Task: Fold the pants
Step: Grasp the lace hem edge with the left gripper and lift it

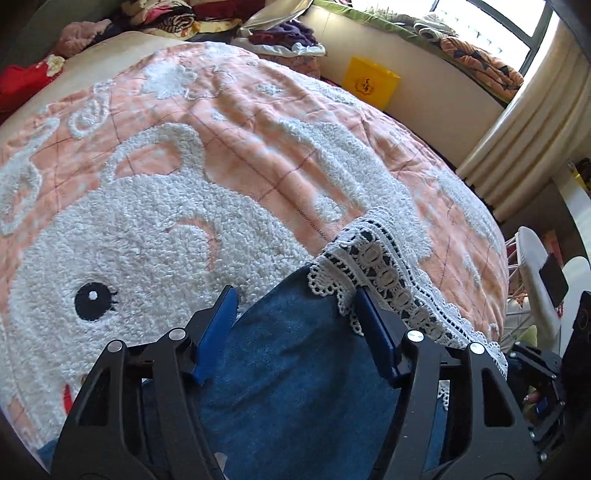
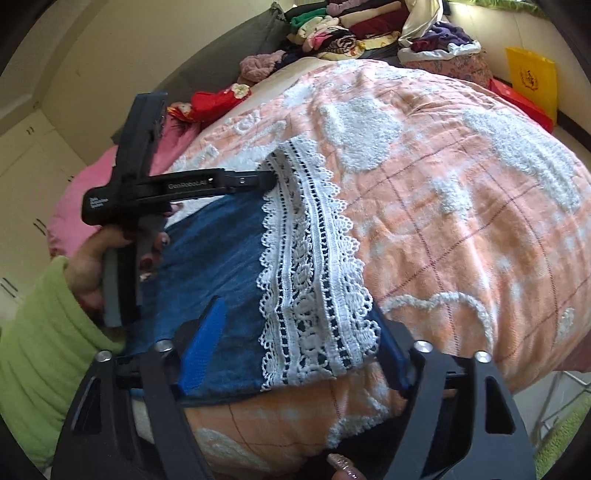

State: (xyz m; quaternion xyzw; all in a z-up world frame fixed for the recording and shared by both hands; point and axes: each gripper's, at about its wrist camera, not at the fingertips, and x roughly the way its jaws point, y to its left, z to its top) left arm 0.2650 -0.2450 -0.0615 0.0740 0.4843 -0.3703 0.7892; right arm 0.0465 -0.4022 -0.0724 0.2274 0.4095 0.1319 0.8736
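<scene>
Blue denim pants point(image 1: 295, 369) with a white lace hem point(image 1: 384, 273) lie on a pink and white quilt point(image 1: 240, 129). My left gripper point(image 1: 295, 302) is open, its blue pads either side of the denim just behind the lace. In the right wrist view the pants point(image 2: 214, 258) and lace hem point(image 2: 314, 280) lie in front of my right gripper point(image 2: 299, 325), which is open and straddles the hem's near corner. The left gripper point(image 2: 266, 179), held by a hand in a green sleeve, sits at the hem's far corner.
Piles of clothes point(image 2: 343, 29) lie at the bed's far end. A yellow bag point(image 1: 371, 83) leans on the wall under the window. A pink pillow point(image 2: 74, 206) lies left. A drying rack point(image 1: 532, 280) stands beyond the bed's right edge.
</scene>
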